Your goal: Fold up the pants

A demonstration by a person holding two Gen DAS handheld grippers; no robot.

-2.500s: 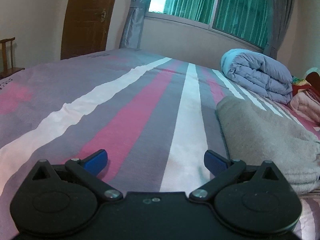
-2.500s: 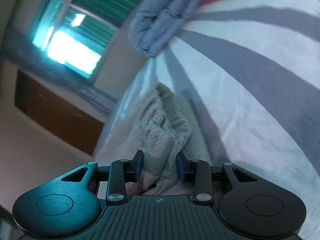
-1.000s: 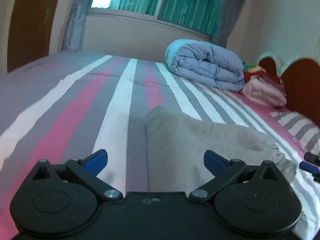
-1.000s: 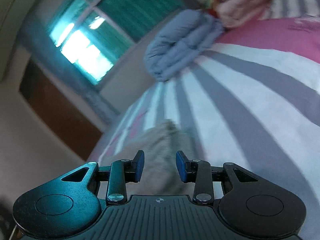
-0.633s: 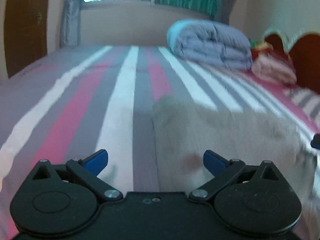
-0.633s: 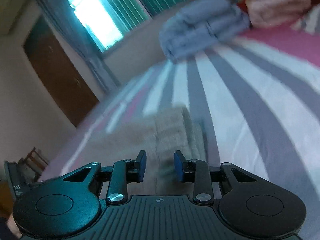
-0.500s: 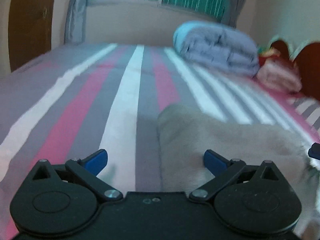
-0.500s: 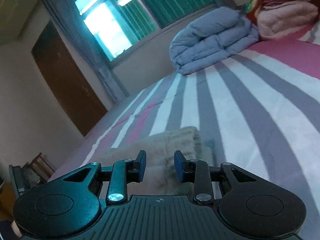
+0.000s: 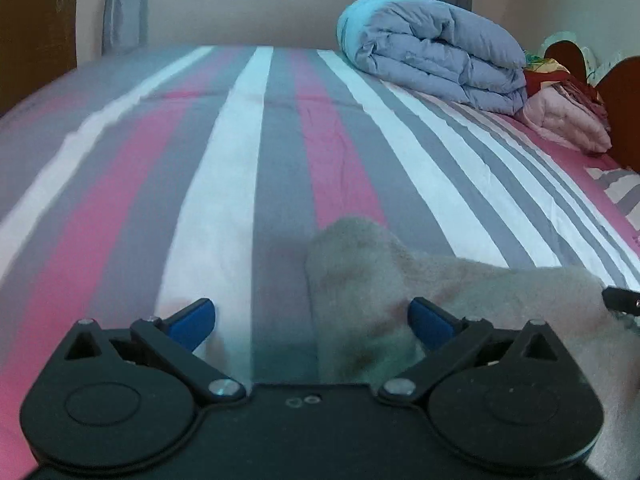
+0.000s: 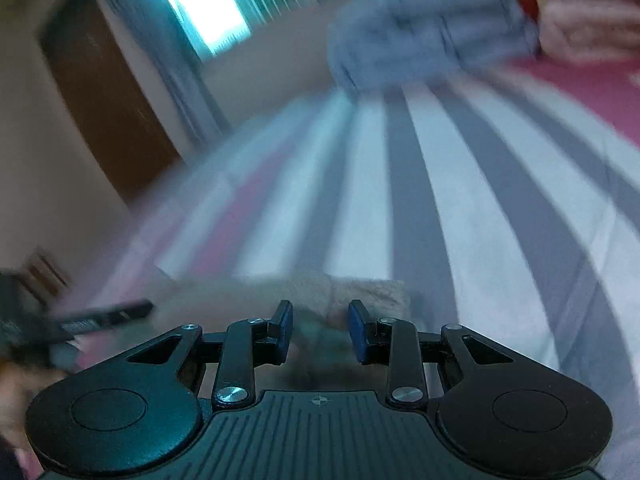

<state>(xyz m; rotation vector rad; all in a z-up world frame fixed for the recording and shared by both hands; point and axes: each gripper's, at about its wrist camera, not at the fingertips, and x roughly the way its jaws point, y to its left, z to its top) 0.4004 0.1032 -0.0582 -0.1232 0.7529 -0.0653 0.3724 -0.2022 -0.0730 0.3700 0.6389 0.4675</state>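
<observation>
Striped bedsheet point(image 9: 280, 184) fills the left wrist view, bands of pink, grey and white running up toward twelve o'clock. At one o'clock on it sits the rolled blue-grey duvet point(image 9: 432, 52), and just beside that at two o'clock a folded pink blanket point(image 9: 568, 120), touching the duvet's right end. A brown door point(image 10: 108, 92) shows at ten o'clock in the right wrist view, which is badly smeared.

Now the pants point(image 9: 400, 280): a beige fleecy bundle lying flat on the sheet, spreading from centre out to four o'clock in the left view, its rounded corner pointing up toward twelve.

The left gripper point(image 9: 312, 320) is spread wide, the blue pad at its right over the cloth, the other over bare sheet; whether either touches, I can't tell.

The right gripper point(image 10: 320, 330) looks along the pants' far edge point(image 10: 360, 288), its fingers only partly apart, cloth seen in the gap but the pads not pressing on it. At nine o'clock there, a dark blur is the left gripper.
</observation>
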